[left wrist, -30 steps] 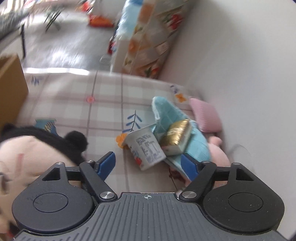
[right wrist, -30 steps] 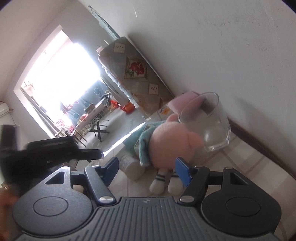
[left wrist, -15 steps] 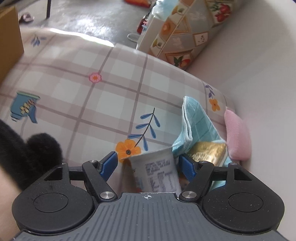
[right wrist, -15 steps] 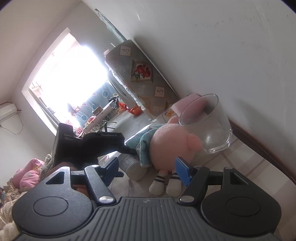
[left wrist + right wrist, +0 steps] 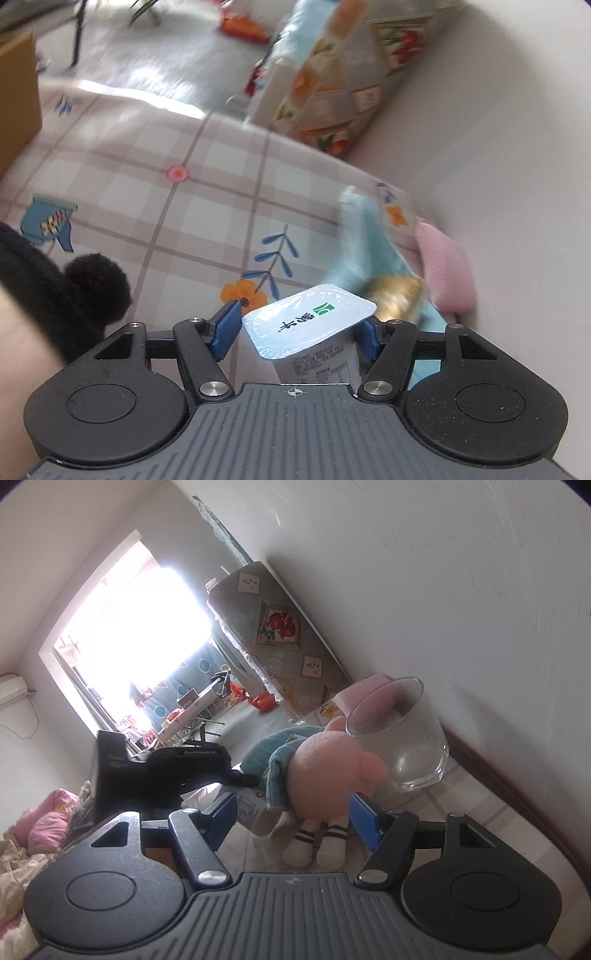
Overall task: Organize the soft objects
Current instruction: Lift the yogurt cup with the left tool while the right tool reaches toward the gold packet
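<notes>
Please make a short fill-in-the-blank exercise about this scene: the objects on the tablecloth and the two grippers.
1. The yogurt cup sits between the jaws of the ____ gripper.
2. The plush pig leans against a clear ____.
3. Between the pink cushion and the cup lies a light ____ cloth.
4. The plush pig's socks have dark ____.

Missing words: left; glass; blue; stripes

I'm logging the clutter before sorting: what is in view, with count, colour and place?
yogurt cup: one, white, upright between the left tongs.
towel: one, light blue, behind the cup.
gold packet: one, on the towel.
pink cushion: one, by the wall.
pig plush: one, pink, beside the glass.
glass: one, clear, near the wall.
black-haired doll: one, at left.
tablecloth: one, plaid, floral.
left tongs: closing around the cup.
right tongs: open, before the pig's feet.
</notes>
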`<action>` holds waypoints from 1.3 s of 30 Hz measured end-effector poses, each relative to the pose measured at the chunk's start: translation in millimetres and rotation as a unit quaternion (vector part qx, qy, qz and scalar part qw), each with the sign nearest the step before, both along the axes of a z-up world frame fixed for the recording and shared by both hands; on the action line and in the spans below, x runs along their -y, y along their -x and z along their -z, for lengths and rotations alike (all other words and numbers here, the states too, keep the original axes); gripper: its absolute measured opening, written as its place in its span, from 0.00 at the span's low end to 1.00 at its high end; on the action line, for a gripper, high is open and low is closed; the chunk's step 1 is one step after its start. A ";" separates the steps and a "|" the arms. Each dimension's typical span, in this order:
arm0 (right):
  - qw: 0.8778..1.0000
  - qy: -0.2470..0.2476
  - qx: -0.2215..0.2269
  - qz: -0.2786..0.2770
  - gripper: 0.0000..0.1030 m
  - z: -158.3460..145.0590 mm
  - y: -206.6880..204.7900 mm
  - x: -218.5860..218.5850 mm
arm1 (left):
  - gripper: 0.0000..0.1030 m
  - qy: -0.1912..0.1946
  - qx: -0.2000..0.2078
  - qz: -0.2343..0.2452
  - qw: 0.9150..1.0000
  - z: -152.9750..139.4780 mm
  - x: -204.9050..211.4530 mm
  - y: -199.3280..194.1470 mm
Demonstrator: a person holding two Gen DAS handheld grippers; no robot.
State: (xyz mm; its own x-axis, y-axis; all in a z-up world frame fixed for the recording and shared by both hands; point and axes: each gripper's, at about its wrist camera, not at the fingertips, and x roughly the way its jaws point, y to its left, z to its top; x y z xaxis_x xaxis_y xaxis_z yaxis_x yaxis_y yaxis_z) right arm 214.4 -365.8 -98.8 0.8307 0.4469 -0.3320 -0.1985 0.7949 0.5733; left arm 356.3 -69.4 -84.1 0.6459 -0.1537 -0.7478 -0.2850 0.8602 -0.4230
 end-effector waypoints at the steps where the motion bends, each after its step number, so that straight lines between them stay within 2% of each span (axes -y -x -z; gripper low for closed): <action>1: 1.000 0.002 0.000 0.000 0.69 -1.2 1.2 0.0 | 0.62 -0.012 0.009 0.011 1.000 -3.3 3.1 6.5; 6: 1.000 0.023 0.004 0.003 0.69 -6.1 9.0 -2.3 | 0.62 -0.083 0.043 0.066 0.993 -16.4 21.0 39.8; 11: 0.999 0.036 0.012 0.007 0.69 -18.3 13.8 0.9 | 0.62 -0.146 0.081 0.127 0.978 -19.8 39.0 82.2; 15: 0.998 0.046 0.038 0.015 0.69 -39.8 18.7 8.5 | 0.62 -0.179 0.100 0.168 0.964 -13.8 47.2 116.4; 19: 0.997 0.056 0.051 0.009 0.69 -54.7 22.0 9.4 | 0.62 -0.179 0.095 0.192 0.960 -4.0 48.4 136.5; 24: 0.997 0.060 0.045 -0.022 0.69 -66.5 15.9 -0.9 | 0.63 -0.188 0.116 0.202 0.954 -3.5 48.3 157.0; 31: 0.994 0.056 0.017 -0.097 0.70 -78.5 -3.9 -24.8 | 0.65 -0.161 0.121 0.213 0.956 -0.2 37.8 174.0; 34: 0.990 0.056 -0.007 -0.131 0.70 -81.0 -22.9 -36.2 | 0.57 -0.145 0.115 0.225 0.957 3.6 36.8 178.7; 35: 0.989 0.055 -0.016 -0.137 0.70 -81.5 -30.8 -39.8 | 0.49 -0.145 0.118 0.229 0.955 4.8 37.6 181.1; 39: 0.983 0.055 -0.057 -0.167 0.66 -78.8 -72.2 -55.7 | 0.49 -0.142 0.124 0.233 0.954 6.3 38.4 190.9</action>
State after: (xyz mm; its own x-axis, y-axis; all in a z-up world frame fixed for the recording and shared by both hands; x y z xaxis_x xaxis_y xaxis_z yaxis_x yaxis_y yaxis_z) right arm 286.6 -310.1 -19.9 0.5983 0.6451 -0.4752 -0.3989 0.7542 0.5216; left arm 165.4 -107.8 -90.4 0.7193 -0.2823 -0.6348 0.2360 0.9587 -0.1589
